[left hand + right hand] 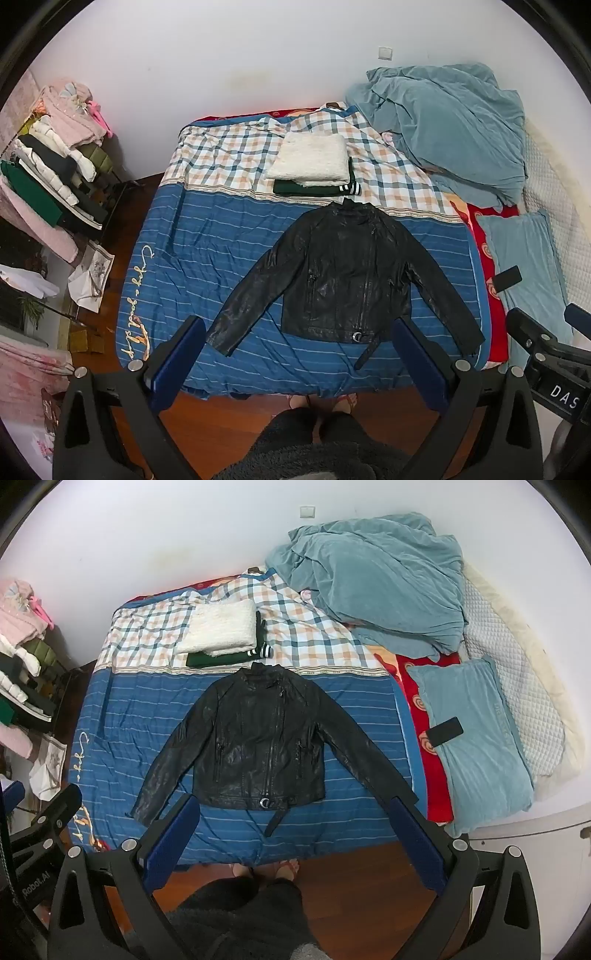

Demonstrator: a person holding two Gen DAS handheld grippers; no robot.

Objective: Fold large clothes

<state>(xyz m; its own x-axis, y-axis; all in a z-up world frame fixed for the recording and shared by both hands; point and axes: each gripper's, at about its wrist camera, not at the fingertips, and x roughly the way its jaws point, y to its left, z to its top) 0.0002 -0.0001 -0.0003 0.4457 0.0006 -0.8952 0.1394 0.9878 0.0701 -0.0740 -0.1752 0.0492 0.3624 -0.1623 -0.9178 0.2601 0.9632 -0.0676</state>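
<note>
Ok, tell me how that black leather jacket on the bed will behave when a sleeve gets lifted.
The black leather jacket shows shiny, crinkled creases, so it probably drapes stiffly rather than flopping like thin cloth. Its glossy surface may slip between the open right gripper fingers. The loose belt strap at the hem will likely dangle and swing.

Bare striped bedspread [354, 709] around jacket [258, 738]; folded stack [221, 635] just beyond collar.
</note>
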